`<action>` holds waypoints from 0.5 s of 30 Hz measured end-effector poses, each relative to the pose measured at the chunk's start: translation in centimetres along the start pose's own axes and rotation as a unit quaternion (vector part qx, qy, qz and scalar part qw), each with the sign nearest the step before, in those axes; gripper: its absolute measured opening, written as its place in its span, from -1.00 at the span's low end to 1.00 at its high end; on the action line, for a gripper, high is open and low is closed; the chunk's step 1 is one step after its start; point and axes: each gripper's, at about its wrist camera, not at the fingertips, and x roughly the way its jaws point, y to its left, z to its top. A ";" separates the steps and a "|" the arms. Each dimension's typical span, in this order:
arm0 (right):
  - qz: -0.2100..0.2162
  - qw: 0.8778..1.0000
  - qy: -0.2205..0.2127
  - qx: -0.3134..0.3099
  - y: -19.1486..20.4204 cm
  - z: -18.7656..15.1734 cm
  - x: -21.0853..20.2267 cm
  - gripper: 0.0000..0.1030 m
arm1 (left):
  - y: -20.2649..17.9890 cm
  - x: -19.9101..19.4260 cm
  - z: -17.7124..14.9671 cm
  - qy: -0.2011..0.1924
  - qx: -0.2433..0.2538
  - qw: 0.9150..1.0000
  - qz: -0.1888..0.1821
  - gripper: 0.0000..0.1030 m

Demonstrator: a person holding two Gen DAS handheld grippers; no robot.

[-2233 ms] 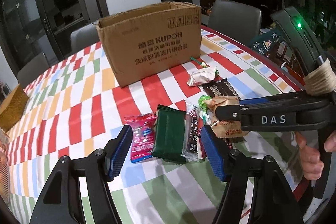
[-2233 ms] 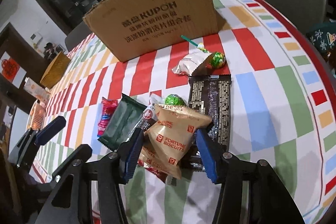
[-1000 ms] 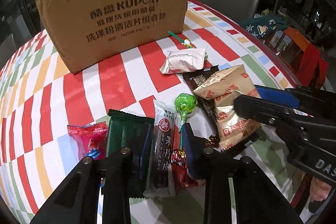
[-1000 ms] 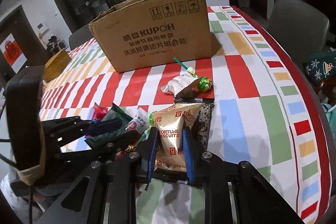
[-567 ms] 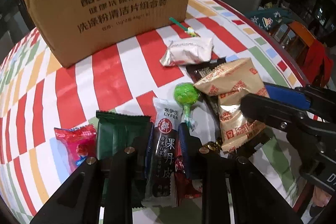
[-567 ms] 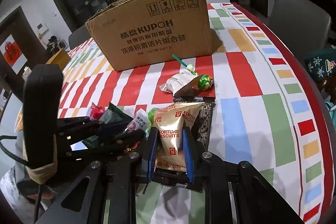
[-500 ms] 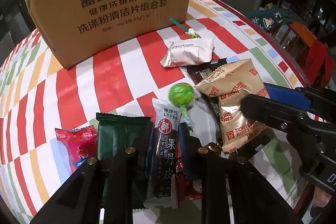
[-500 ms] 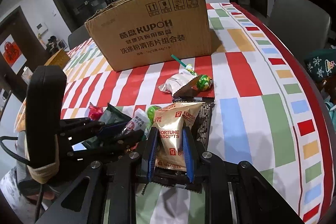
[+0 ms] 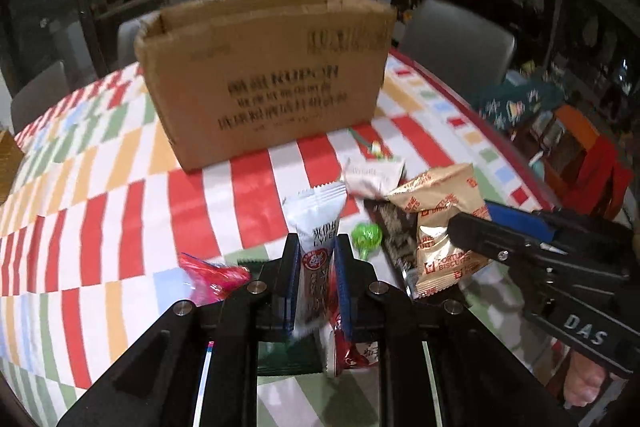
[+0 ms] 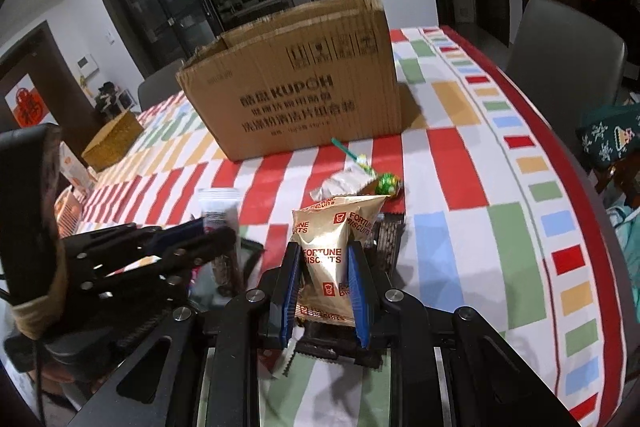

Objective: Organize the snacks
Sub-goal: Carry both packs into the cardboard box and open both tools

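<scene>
Snacks: you had two gripped, one per gripper. Your left gripper [image 9: 316, 255] clamped one white-and-dark bar packet [image 9: 318, 223]; your right gripper [image 10: 324, 267] clamped one gold Fortune Biscuits bag [image 10: 332, 235]. Both raised over table's [image 10: 472, 163] near edge. One cardboard box [image 10: 304, 87] stood mid-table. Two green lollipops [image 9: 366, 235] [image 10: 389, 183], one red candy [image 9: 208, 273] lay on cloth.
</scene>
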 end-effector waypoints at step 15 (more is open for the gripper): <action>0.015 0.996 -0.086 -0.032 2.0 5.7 -4.0 -0.53 | 1.1 -6.6 5.6 -0.099 -0.009 0.995 0.019 -0.66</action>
